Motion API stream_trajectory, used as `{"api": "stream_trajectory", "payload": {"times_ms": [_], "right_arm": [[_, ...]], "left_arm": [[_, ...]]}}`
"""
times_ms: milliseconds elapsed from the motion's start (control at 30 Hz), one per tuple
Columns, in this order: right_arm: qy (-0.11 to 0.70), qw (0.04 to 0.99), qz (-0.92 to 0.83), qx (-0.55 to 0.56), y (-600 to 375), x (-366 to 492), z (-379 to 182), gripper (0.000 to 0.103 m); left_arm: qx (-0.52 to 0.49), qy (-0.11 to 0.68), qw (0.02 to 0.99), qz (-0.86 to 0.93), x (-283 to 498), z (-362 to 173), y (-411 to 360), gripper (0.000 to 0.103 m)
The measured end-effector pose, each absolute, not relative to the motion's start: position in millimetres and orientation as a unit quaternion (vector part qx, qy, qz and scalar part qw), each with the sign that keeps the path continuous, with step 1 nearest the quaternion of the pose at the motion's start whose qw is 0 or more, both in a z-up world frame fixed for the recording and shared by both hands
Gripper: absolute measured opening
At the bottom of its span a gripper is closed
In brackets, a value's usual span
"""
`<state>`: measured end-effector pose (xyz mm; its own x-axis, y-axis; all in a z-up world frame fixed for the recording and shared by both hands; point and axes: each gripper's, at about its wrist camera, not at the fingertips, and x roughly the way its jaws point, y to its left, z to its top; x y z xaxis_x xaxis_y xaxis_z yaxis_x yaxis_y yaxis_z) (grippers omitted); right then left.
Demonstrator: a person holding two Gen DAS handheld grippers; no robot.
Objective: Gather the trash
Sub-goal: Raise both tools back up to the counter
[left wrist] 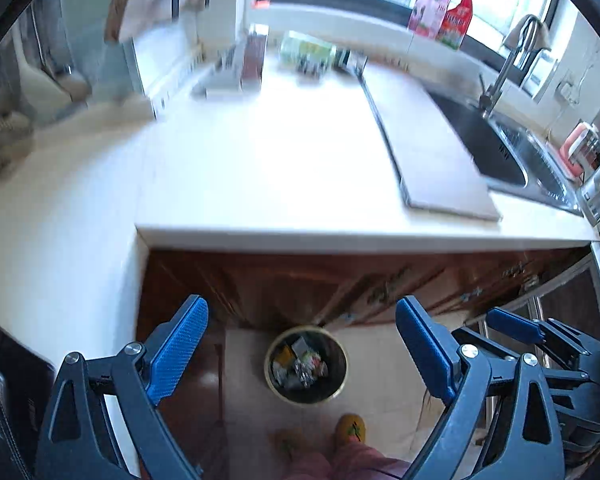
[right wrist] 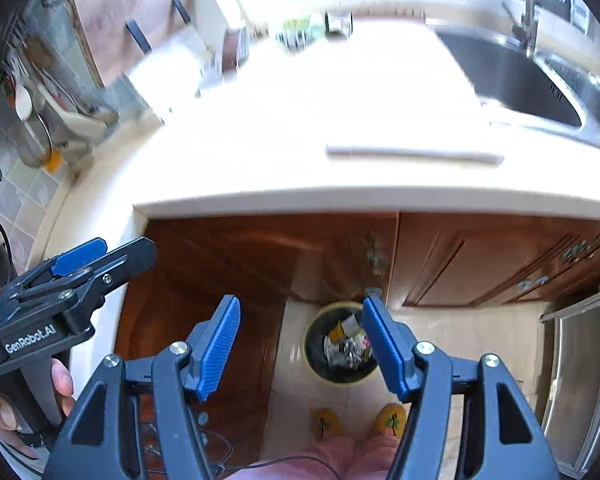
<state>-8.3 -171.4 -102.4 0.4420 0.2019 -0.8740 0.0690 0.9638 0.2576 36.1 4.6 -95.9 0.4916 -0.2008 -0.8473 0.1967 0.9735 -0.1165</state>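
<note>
Trash bin (left wrist: 306,365) (floor) sits below counter edge (left wrist: 340,240), clear floor around.

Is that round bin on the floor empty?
No, the bin on the floor by the cabinets holds a heap of crumpled wrappers and scraps.

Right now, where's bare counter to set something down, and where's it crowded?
Free: the white counter between its front edge and the back wall, left of the cutting board; the board's top is bare too. Crowded: the back strip by the green packet, and the window sill bottles. The sink blocks the right.
</note>
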Motion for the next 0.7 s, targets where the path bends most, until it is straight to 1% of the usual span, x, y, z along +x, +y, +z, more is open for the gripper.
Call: {"api": "stream_trajectory", "payload": {"times_ms": [167, 400, 600, 700], "right_arm": [[0.493, 0.860, 0.026, 0.125, -167, -4, -60, 0.064], [0.455, 0.882, 0.021, 0.116, -162, 11, -8, 0.064], [0.436, 0.892, 0.023, 0.119, -169, 37, 24, 0.064], [0.431, 0.892, 0.032, 0.131, -174, 58, 34, 0.064]], "left_arm": [[0.021, 0.463, 0.879, -0.112, 42, -53, 4, 0.094], [0.049, 0.424, 0.898, -0.110, 53, -11, -2, 0.094], [0.054, 0.408, 0.905, -0.110, 80, 21, -7, 0.094], [0.072, 0.397, 0.909, -0.102, 98, 31, -13, 0.094]]}}
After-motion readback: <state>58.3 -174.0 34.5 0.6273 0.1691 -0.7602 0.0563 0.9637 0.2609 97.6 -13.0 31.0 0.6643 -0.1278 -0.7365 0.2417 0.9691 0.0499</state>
